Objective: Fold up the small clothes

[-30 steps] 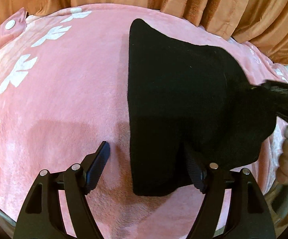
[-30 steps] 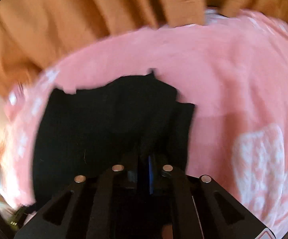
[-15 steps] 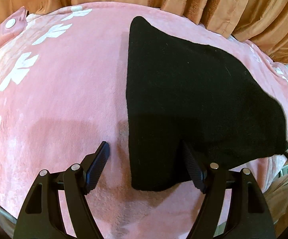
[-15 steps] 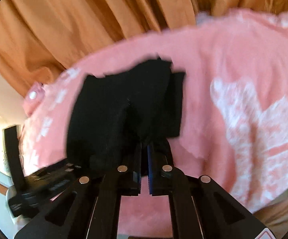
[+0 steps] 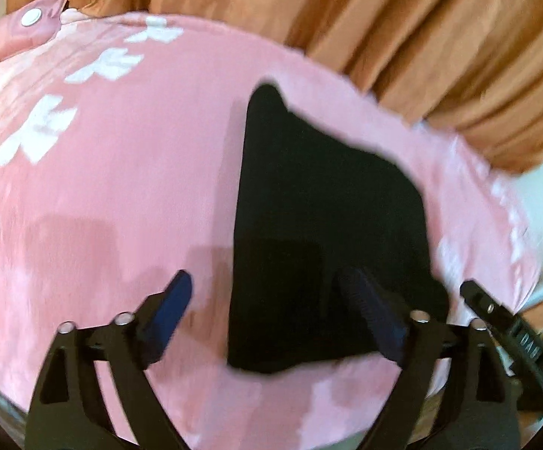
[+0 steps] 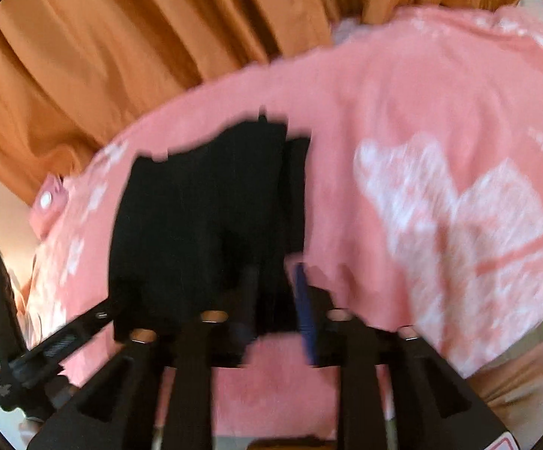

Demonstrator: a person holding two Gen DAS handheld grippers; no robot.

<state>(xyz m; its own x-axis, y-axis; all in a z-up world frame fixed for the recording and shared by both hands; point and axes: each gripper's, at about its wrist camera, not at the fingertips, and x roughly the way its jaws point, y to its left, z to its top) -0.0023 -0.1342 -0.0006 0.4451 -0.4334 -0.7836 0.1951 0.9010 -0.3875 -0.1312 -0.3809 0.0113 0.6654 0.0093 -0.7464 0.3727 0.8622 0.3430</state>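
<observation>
Folded black knit garment (image 5: 327,232): lies flat on pink plush blanket with white leaf prints (image 5: 121,187). Left gripper (image 5: 271,302): jaws wide apart, empty, straddling its near-left edge. Right gripper (image 6: 275,292): slightly parted, motion-blurred; contact with cloth indistinct. Orange pleated curtain (image 6: 121,37) behind.
</observation>
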